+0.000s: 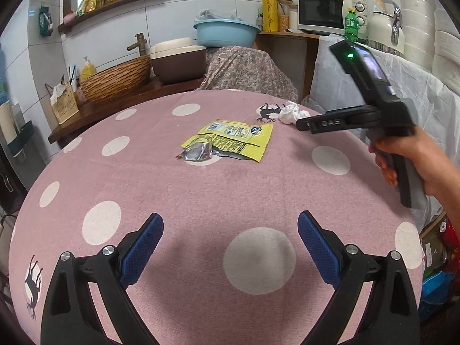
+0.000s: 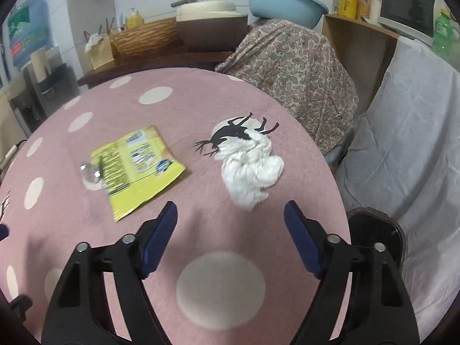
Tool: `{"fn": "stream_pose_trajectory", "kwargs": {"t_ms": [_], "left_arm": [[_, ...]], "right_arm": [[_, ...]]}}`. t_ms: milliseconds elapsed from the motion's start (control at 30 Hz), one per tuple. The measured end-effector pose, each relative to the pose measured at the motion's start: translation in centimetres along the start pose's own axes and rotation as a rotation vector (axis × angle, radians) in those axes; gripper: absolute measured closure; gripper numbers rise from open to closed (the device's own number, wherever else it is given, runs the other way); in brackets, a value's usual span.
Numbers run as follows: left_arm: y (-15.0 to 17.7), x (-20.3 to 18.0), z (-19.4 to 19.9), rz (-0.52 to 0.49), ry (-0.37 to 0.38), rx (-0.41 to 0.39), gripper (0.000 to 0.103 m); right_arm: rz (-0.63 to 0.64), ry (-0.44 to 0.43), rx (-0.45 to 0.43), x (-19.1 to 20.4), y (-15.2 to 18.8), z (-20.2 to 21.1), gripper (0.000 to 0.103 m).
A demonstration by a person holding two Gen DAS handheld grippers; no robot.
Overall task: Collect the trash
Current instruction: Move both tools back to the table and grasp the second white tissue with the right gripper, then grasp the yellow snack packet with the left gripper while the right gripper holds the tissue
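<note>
The left tongs hang over the near edge of the worktop, jaws wide apart and gripping nothing. The worktop wears a pink cloth with white dots. A torn yellow wrapper lies flat toward the middle of the worktop, well ahead of the left tongs, its silver inner foil showing at its left end. In the right wrist view the same wrapper sits ahead and left of the right tongs, slightly blurred.

Further right, a crumpled white tissue rests close to the far right edge of the worktop, partly covering a black deer print on the cloth. The tissue lies apart from the wrapper. The right tongs are low over the cloth just short of the tissue, jaws spread open and empty, not touching it. From the left wrist camera, the right tongs point toward the tissue near that right edge, and the right hand grips their handle.

Beyond the far edge, a blue basin stands on a patterned cover.
</note>
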State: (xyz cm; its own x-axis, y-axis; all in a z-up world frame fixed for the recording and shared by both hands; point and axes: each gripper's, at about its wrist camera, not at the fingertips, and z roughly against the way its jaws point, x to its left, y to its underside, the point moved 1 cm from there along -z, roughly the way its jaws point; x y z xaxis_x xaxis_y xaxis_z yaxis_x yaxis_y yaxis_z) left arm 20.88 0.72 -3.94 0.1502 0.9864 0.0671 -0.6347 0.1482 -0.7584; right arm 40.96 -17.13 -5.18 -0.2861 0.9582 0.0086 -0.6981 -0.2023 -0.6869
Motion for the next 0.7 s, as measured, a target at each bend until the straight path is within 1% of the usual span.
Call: {"fn": "stream_pose_trajectory", "kwargs": {"t_ms": [67,200,233,300,333,367,400,467,533,700], "left_arm": [[0.0,0.2,-0.2,0.003,0.003,0.007,0.01],[-0.3,0.7,-0.5,-0.003,0.018,0.024,0.009],[-0.4,0.7,-0.6,-0.005,0.023,0.028,0.009],[-0.7,0.8,-0.9,-0.006,0.037,0.037,0.01],[-0.8,0.8,-1.1,-0.008,0.044,0.041,0.01],[-1.0,0.8,-1.2,-0.01,0.049,0.046,0.009],[-1.2,0.9,-1.4,-0.014,0.055,0.049,0.009],[-1.6,0.8,-2.0,-0.03,0.059,0.057,0.009],[-2.1,0.7,-2.6,-0.043,0.047,0.062,0.009],[-4.1,-0.3,-4.7,-0.069,0.056,0.078,0.009]], "right_arm": [[0.023,0.03,0.009,0.3,-0.9,-1.0,0.039],[0.07,0.08,0.034,0.8,-2.2,-2.8,0.045],[0.078,0.097,0.045,0.8,-2.3,-3.3,0.049],[0.099,0.153,0.045,0.8,-2.3,-3.8,0.061],[0.107,0.169,0.04,0.7,-2.3,-3.8,0.071],[0.103,0.164,0.029,0.4,-2.3,-3.5,0.083],[0.091,0.144,0.026,0.2,-2.3,-3.3,0.087],[0.068,0.142,-0.001,-0.3,-2.1,-2.4,0.087],[0.057,0.14,-0.028,-0.7,-1.9,-1.4,0.087],[0.013,0.082,-0.077,-1.4,-1.0,1.4,0.088]]}}
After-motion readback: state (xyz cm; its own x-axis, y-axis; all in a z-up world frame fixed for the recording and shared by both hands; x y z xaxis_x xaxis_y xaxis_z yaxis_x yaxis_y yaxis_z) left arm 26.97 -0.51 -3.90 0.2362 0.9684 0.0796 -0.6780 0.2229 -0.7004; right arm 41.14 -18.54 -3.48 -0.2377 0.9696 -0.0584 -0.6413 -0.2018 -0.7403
